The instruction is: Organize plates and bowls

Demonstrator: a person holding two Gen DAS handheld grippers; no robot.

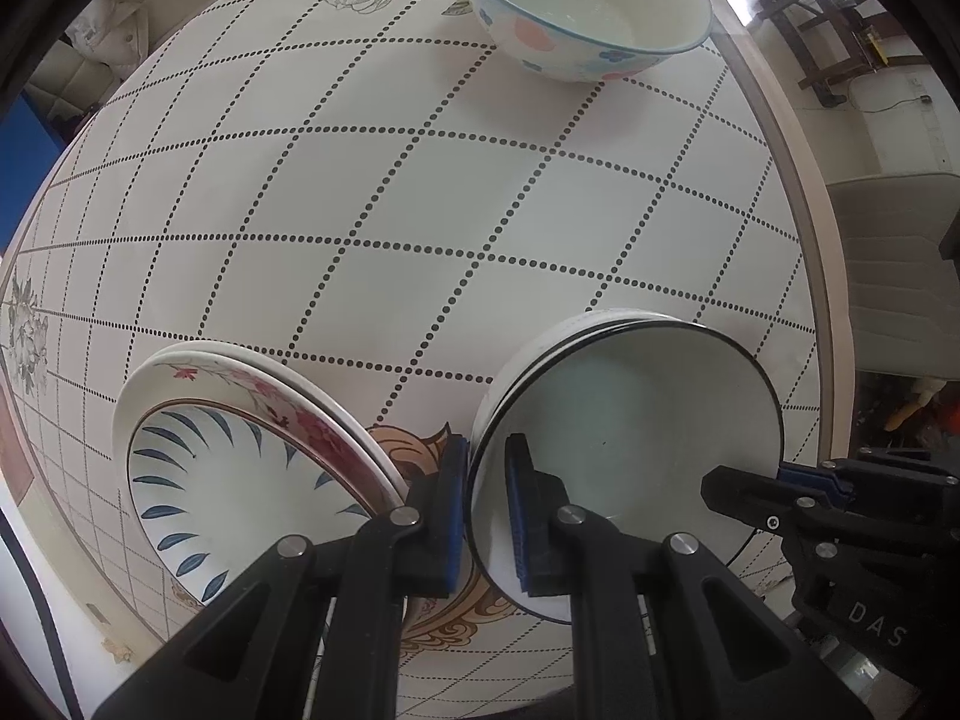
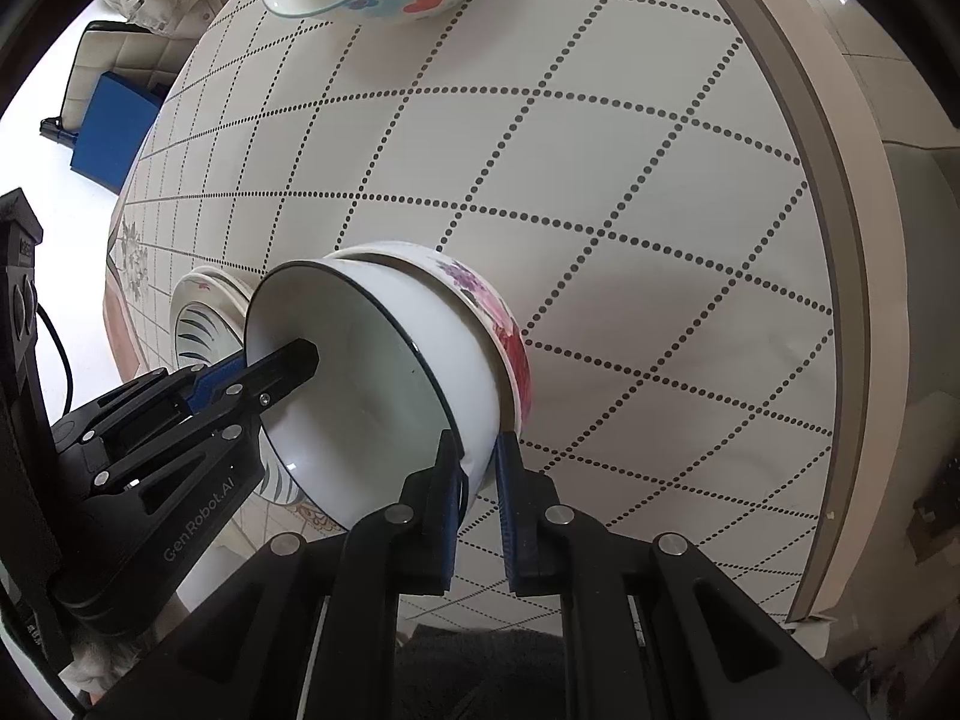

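Between both claws: black-rimmed bowl (image 1: pixel 630 450) nested in floral bowl (image 2: pixel 492 312) | left gripper (image 1: pixel 486 516) and right gripper (image 2: pixel 480 498) each pinch its rim | step: stacking bowls | next: probably release, then fetch dotted bowl (image 1: pixel 582 6) far ahead.

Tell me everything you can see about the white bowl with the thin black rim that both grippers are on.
The white glazed bowl with the thin black rim looks ceramic, plain inside and out, and empty. It sits nested in a floral bowl with purple and red flowers on the dotted-grid tablecloth. The left gripper is shut on its rim on one side, one finger inside, one outside; the right gripper pinches the opposite wall the same way.
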